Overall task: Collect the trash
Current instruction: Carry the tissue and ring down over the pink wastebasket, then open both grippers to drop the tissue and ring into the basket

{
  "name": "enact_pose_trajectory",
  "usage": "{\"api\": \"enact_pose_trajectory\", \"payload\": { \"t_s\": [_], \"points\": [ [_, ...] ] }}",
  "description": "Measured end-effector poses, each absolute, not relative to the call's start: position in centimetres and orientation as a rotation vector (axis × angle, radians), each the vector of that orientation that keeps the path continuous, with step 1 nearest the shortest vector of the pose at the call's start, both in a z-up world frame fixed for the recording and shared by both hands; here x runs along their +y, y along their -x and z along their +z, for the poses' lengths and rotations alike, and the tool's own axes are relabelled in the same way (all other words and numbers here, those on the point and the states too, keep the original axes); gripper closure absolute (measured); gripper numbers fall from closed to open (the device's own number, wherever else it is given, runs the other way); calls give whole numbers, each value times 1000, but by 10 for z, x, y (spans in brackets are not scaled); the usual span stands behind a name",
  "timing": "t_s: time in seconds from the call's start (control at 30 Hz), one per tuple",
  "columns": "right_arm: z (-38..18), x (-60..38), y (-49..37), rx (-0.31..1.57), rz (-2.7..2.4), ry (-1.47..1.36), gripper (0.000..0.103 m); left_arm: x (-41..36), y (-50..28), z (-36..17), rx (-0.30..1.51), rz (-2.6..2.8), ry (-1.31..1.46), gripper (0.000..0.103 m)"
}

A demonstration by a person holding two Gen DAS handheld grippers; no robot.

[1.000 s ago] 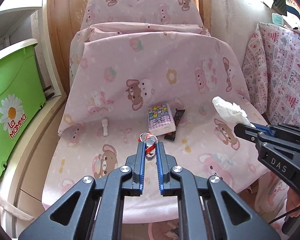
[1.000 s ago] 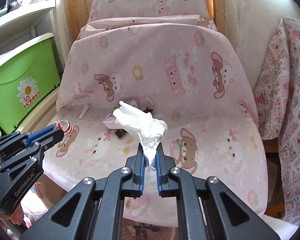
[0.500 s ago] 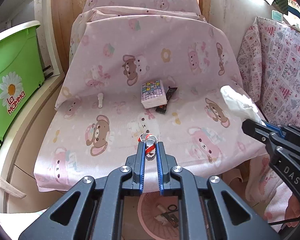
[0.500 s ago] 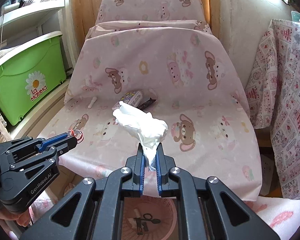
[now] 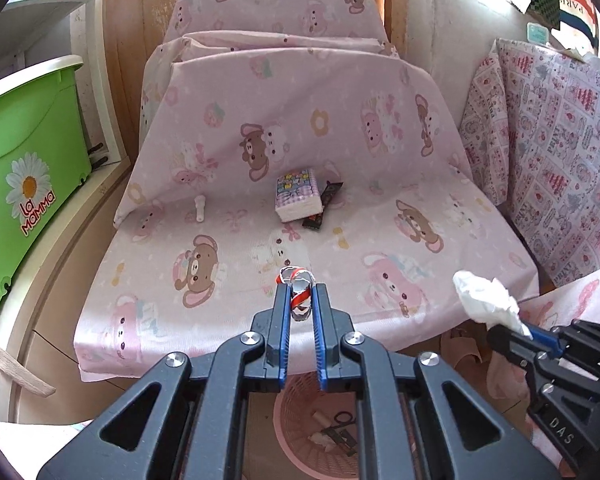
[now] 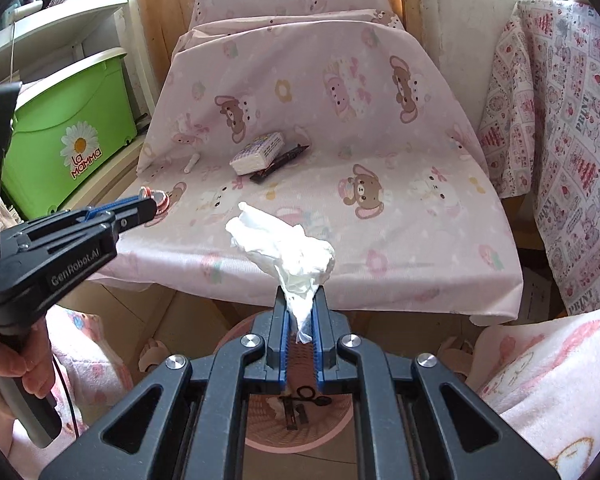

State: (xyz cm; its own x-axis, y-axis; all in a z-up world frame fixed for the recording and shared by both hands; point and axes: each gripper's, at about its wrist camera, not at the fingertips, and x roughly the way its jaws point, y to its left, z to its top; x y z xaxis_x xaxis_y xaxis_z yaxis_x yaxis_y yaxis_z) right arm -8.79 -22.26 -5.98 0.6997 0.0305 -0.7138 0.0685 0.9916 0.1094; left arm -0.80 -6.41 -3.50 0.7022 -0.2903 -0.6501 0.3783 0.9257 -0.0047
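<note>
Two pieces of trash are in our grip. Our left gripper is clenched on a small crumpled wrapper, silver with red stripes, pinched between the blue pads near the fingertips. Our right gripper is clamped on a crumpled white tissue, whose loose bulk billows up and to the left above the jaws. Both pieces hang in the air over the front edge of the pink bear-print sheet that covers the seat and its backrest.

Below and between the gripper frames in both wrist views stands a pink wicker basket on the floor; inside it lie a pair of small scissors and a few scraps. We cannot tell what the scraps are.

Further back on the sheet a tissue pack with a colourful printed face lies touching a dark snack wrapper on its right. A small white stick-like item lies well to their left.

At the left stands a green bin with a daisy sticker, and at the right hangs a patterned pink-and-white cloth. A hand grips the left gripper's handle in the right wrist view.
</note>
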Motion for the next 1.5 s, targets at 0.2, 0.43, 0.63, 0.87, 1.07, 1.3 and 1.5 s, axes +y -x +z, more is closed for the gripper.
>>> {"api": "enact_pose_trajectory", "payload": {
  "t_s": [0.2,0.43,0.63,0.87,1.07,1.3,1.5],
  "points": [
    [-71,-215,89,858,43,-101,93,-66,9,-41,723,-363,-144,93],
    [-92,-208,84,948,67,-79,93,-72,11,-58,788,-393,-133,93],
    [-121,-213,75,1068,70,-139,93,-77,13,-78,841,-415,-164,93],
    [-168,-214,58,1212,11,-144,93,-80,3,-115,961,-431,-196,93],
    [-210,-217,40,1317,-61,-173,92,-86,-10,-166,1163,-465,-172,93],
    [-236,-217,32,1389,-82,-185,92,-92,-14,-209,1277,-438,-219,93],
    [-245,-217,32,1427,-91,-180,92,-92,-13,-235,1361,-422,-236,89]
  ]
}}
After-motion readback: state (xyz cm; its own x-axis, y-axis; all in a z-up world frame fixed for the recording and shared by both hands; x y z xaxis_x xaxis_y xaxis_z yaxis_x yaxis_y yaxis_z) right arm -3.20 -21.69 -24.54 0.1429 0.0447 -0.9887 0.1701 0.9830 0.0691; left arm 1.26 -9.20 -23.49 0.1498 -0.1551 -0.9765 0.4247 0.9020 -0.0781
